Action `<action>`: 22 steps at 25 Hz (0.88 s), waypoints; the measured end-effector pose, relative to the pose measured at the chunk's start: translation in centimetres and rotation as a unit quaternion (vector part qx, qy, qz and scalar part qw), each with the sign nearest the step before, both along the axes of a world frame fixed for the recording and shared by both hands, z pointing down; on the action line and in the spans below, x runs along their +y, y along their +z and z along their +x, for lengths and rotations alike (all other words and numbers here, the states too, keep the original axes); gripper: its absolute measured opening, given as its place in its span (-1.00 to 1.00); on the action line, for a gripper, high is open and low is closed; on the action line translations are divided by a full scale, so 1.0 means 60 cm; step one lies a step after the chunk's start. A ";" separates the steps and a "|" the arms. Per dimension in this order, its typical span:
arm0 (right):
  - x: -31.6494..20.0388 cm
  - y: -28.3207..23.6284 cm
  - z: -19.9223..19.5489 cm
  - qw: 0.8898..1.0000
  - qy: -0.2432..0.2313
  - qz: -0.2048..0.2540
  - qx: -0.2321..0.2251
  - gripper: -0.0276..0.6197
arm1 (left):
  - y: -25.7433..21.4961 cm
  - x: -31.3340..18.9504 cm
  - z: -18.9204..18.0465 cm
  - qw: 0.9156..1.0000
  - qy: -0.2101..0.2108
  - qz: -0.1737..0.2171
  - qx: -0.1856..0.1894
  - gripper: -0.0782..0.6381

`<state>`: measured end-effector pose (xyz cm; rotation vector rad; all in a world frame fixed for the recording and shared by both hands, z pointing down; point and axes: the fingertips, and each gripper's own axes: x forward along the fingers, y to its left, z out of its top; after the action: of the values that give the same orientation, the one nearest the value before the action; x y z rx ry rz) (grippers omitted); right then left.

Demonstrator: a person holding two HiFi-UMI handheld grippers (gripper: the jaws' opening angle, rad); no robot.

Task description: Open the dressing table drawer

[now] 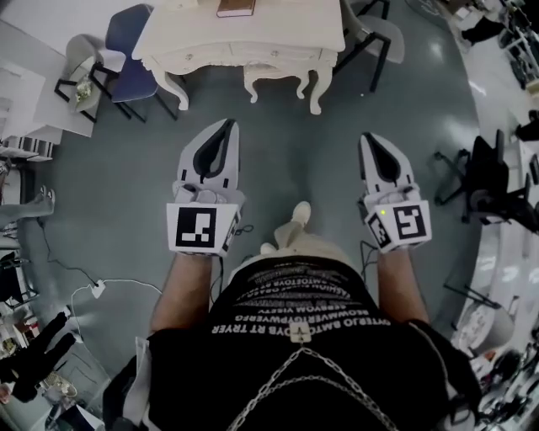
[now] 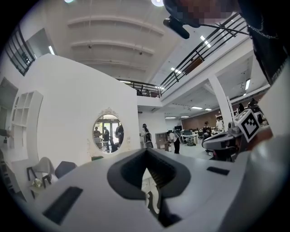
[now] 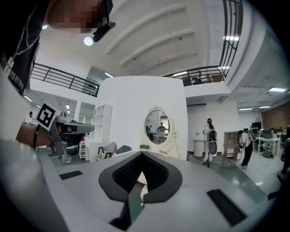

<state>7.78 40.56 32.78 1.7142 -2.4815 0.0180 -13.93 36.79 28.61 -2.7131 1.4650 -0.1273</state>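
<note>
The cream dressing table (image 1: pixel 296 31) stands ahead at the top of the head view, with its drawer front (image 1: pixel 253 57) facing me. Its oval mirror (image 2: pixel 107 132) shows in the left gripper view, and the same mirror (image 3: pixel 158 127) shows in the right gripper view. My left gripper (image 1: pixel 225 126) is level, short of the table, and shut with nothing in it. My right gripper (image 1: pixel 371 140) is beside it to the right, also shut and empty. Both are well apart from the drawer. The closed jaws of each gripper fill the lower part of its own view, at the left gripper (image 2: pixel 146 152) and the right gripper (image 3: pixel 142 154).
A book (image 1: pixel 236 8) lies on the tabletop. A blue chair (image 1: pixel 128 46) and a grey chair (image 1: pixel 84 59) stand left of the table, another chair (image 1: pixel 379 34) to its right. Black office chairs (image 1: pixel 488 185) line the right side. A cable and plug (image 1: pixel 94 289) lie on the floor at left.
</note>
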 end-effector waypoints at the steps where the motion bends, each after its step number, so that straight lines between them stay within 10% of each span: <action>1: -0.011 0.003 0.006 1.000 -0.001 -0.003 0.001 -0.91 | 0.001 -0.008 0.006 1.000 0.007 0.003 0.000 -0.77; 22: -0.185 -0.025 0.094 0.999 -0.041 -0.014 -0.013 -0.91 | -0.043 -0.170 0.094 1.000 -0.011 0.015 0.015 -0.77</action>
<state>13.43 29.47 31.27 1.6093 -2.5557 0.0665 -8.28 26.57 26.02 -2.6876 1.4934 -0.0652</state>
